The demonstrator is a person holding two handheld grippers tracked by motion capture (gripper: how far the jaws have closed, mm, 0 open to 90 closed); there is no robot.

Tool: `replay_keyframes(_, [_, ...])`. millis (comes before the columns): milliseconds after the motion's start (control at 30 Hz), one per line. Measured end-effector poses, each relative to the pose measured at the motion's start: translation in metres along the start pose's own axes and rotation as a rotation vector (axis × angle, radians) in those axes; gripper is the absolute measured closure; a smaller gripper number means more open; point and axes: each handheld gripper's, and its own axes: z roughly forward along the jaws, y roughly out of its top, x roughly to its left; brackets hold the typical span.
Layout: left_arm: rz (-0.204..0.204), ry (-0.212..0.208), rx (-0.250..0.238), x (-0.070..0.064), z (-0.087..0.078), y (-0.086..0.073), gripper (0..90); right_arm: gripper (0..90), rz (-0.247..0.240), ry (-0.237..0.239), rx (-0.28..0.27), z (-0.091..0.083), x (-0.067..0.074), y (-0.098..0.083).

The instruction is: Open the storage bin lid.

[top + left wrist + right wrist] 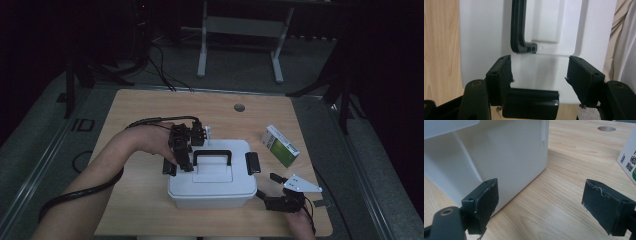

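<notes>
White plastic storage box (212, 175) with black carry handle (212, 156) sits mid-table on the light wooden table (150, 210). Left gripper (181, 159) over the box's left black latch (530, 103), jaws apart either side of it, not pressing. Right gripper (272, 192) by the box's right front corner, jaws wide apart, holding nothing. Green-white carton (281, 145) lies right of the box.
</notes>
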Motion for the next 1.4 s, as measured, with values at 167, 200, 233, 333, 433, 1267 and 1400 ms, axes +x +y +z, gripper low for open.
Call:
replay_keyframes(167, [0.006, -0.002, 0.008, 0.004, 0.001, 0.007, 36.8, 13.4, -0.002, 0.001, 0.001, 0.0, 0.0, 0.0])
replay_keyframes(200, [0.002, -0.002, 0.008, 0.004, 0.002, 0.008, 36.8, 13.4, -0.001, 0.002, 0.002, 0.0, 0.0, 0.0])
replay_keyframes(233, [0.001, -0.005, 0.008, 0.004, 0.003, 0.009, 36.8, 13.4, -0.002, 0.003, 0.002, 0.0, 0.0, 0.0])
replay_keyframes(333, [0.001, -0.012, 0.01, 0.006, 0.004, 0.012, 36.8, 13.4, -0.002, 0.005, 0.001, 0.0, 0.0, 0.0])
replay_keyframes(433, [0.01, -0.009, 0.016, 0.006, 0.006, 0.016, 36.8, 13.4, -0.004, 0.005, 0.004, 0.0, 0.0, 0.0])
replay_keyframes(1267, [0.071, -0.021, 0.033, 0.009, 0.019, 0.054, 45.2, 13.4, -0.006, 0.012, 0.002, 0.0, 0.0, 0.0])
replay_keyframes(1400, [0.081, -0.015, 0.045, 0.009, 0.02, 0.057, 55.9, 13.5, -0.007, 0.013, 0.0, 0.0, 0.0, -0.001])
